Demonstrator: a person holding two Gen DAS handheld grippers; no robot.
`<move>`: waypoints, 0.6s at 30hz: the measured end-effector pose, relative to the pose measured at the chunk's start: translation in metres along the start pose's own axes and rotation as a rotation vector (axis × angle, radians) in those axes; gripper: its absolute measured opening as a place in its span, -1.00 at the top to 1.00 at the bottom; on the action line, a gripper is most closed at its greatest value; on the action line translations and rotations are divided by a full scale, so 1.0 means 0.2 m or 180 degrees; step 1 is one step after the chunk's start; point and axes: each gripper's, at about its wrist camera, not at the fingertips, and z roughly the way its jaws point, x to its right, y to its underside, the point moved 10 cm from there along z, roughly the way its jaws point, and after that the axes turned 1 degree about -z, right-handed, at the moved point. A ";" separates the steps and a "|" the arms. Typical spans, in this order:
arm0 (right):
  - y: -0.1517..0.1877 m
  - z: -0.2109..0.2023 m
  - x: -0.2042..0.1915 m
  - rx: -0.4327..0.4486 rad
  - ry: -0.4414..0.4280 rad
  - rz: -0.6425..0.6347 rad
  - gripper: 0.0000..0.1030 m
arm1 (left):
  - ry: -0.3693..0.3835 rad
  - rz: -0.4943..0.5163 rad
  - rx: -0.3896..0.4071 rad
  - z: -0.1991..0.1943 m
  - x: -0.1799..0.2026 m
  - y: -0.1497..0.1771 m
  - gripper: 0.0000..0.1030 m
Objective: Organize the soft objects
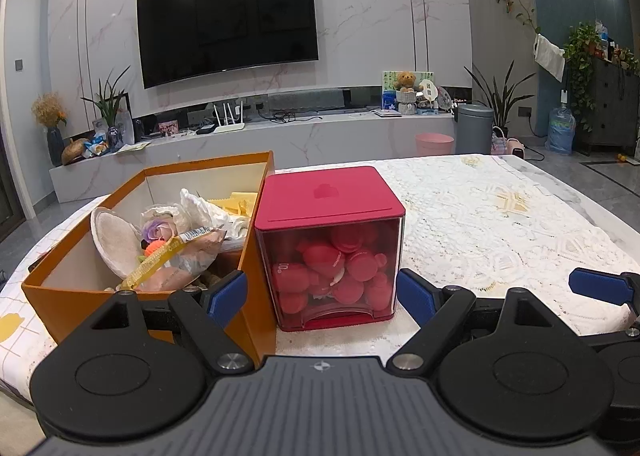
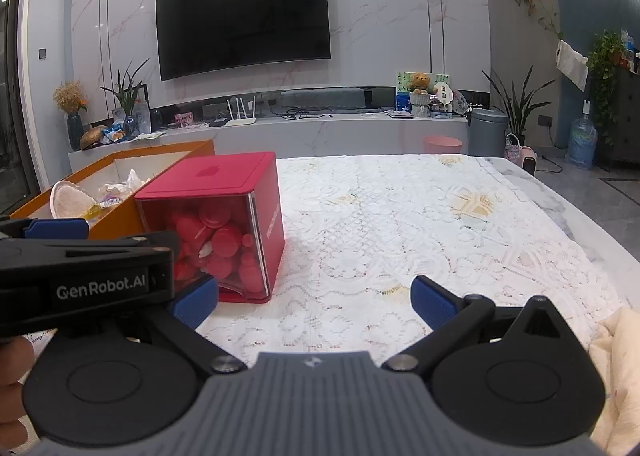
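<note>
Left wrist view: left gripper (image 1: 322, 296) spread wide, empty, before the red sponge box (image 1: 330, 246), whose clear front faces it. Right gripper (image 2: 314, 302) also gapes over lace tablecloth (image 2: 420, 224). Behind, orange box (image 1: 80, 292) holds jumbled soft items, partly hidden.

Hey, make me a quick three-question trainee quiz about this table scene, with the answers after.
1. True or false: the red dispenser box stands on the right of the orange box, seen from the left wrist camera.
2. Which holds the pink sponges: A, orange box; B, red dispenser box; C, lace tablecloth?
3. What state are the jaws of the left gripper and right gripper in?

Key: 1 true; 2 B; 3 both open, holding nothing.
</note>
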 end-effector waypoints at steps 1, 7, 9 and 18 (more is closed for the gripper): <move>0.00 0.00 0.00 0.0001 0.0003 -0.0003 -0.95 | -0.0001 0.0001 -0.0001 0.00 0.00 0.00 -0.91; 0.00 0.00 0.00 0.0000 0.0003 -0.0001 -0.95 | 0.0001 -0.0008 0.0013 0.00 -0.01 0.00 -0.91; 0.00 0.00 0.00 0.0005 0.0008 0.0009 -0.95 | 0.0024 -0.0033 0.0002 0.00 -0.01 0.00 -0.91; 0.00 -0.01 0.00 0.0005 0.0011 0.0017 -0.95 | 0.0029 -0.0014 0.0019 0.00 -0.01 0.00 -0.91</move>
